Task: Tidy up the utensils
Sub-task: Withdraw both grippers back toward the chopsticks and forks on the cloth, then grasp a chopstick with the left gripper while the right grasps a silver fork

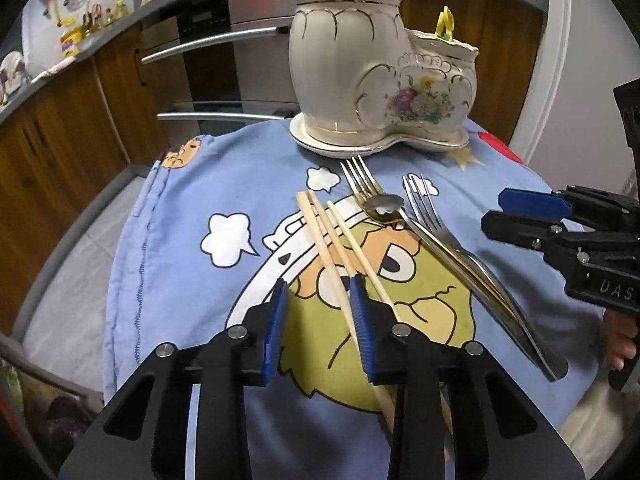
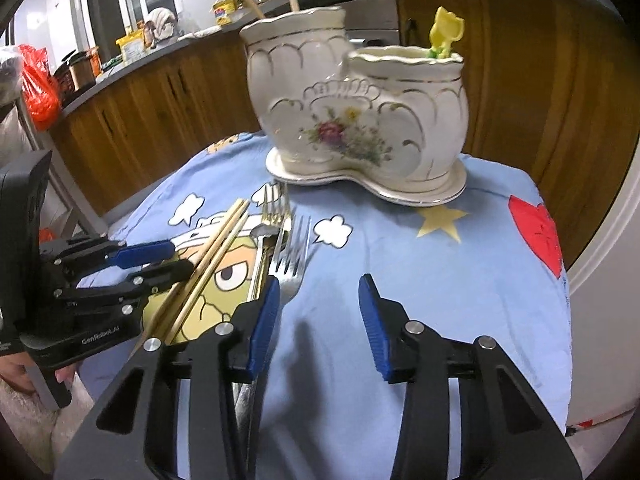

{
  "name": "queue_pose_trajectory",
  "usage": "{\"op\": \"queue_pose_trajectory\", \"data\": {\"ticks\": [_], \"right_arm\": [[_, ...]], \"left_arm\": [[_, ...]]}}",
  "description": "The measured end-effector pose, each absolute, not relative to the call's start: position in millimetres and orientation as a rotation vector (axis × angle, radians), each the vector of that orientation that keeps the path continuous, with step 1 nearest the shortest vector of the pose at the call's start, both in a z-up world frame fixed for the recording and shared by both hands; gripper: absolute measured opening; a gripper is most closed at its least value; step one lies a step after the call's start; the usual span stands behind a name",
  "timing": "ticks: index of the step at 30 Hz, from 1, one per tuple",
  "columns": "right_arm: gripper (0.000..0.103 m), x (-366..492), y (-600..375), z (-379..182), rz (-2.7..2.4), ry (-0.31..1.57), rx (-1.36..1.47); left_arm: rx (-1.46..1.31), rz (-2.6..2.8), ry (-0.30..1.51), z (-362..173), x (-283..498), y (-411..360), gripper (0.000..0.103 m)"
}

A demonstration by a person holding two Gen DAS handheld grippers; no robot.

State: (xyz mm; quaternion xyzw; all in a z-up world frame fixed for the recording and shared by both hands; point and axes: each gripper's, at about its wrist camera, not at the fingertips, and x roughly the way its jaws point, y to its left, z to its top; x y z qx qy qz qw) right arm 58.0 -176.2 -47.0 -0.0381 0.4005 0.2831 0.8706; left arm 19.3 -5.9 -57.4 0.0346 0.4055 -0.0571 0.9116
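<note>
Three wooden chopsticks (image 1: 326, 232) lie on the blue cartoon cloth (image 1: 200, 184); they also show in the right wrist view (image 2: 218, 246). To their right lie two forks (image 1: 424, 212) and a spoon (image 1: 384, 206). A white ceramic double holder (image 1: 360, 80) stands at the back, with chopsticks in its tall cup and a yellow utensil (image 2: 444, 30) in its low cup. My left gripper (image 1: 320, 300) is open, its fingers on either side of one chopstick. My right gripper (image 2: 318, 300) is open and empty above bare cloth, right of the forks (image 2: 292, 256).
The cloth (image 2: 440, 280) covers a small round table. Wooden cabinets (image 1: 52, 152) and an oven with steel handles (image 1: 208, 44) stand behind. A cluttered counter (image 2: 132, 52) and a red bag (image 2: 38, 92) are at the far left.
</note>
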Motion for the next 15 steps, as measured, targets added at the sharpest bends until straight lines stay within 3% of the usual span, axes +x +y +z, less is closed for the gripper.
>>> {"op": "queue_pose_trajectory", "data": {"ticks": [8, 15], "right_arm": [[0.030, 56.1, -168.5, -54.5, 0.626, 0.886, -0.107], [0.028, 55.1, -167.4, -54.6, 0.666, 0.916, -0.083]], "left_arm": [[0.091, -0.109, 0.831, -59.3, 23.6, -6.9, 0.020], [0.087, -0.111, 0.827, -59.4, 25.2, -2.5, 0.018]]}}
